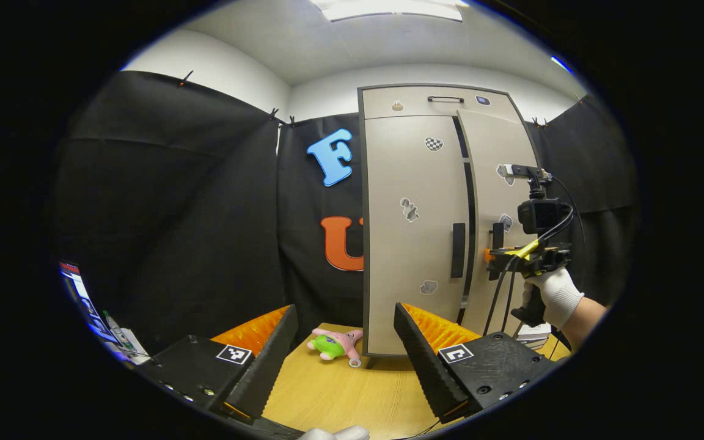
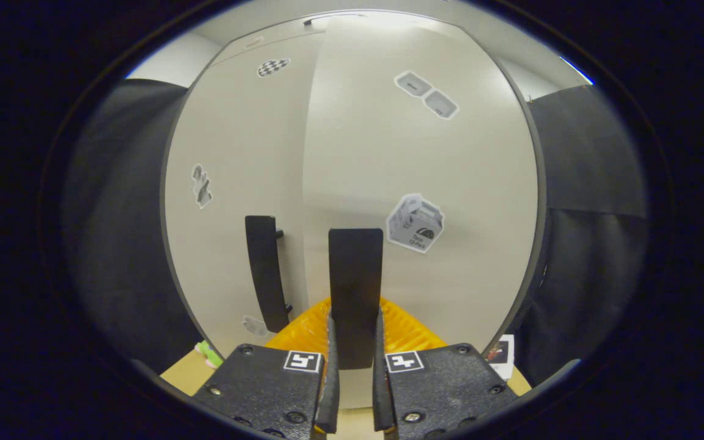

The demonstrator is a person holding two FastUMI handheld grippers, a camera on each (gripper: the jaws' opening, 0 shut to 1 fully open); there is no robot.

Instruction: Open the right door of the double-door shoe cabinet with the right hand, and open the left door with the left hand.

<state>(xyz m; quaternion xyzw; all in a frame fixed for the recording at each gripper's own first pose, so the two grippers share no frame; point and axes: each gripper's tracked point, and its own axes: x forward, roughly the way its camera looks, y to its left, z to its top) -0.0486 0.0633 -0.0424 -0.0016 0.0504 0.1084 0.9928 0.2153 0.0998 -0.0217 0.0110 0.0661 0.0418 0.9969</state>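
The beige shoe cabinet (image 1: 388,98) stands on a wooden table. Its left door (image 1: 410,183) lies flush and closed, with a black vertical handle (image 1: 458,250). The right door (image 1: 492,153) stands slightly ajar, a dark gap showing along its inner edge. A gloved hand (image 1: 557,293) holds my right gripper (image 1: 494,256) at that door's handle. In the right gripper view, my right gripper (image 2: 355,324) is shut on the right door's black handle (image 2: 355,269), and the left door's handle (image 2: 265,269) hangs just left of it. My left gripper (image 1: 344,308) is open, well short of the cabinet.
A pink and green plush toy (image 1: 335,345) lies on the table (image 1: 340,391) at the cabinet's left foot. A top drawer with a black handle (image 1: 445,99) sits above the doors. Small items (image 1: 113,333) rest at the far left, and papers (image 1: 535,333) lie by the cabinet's right foot.
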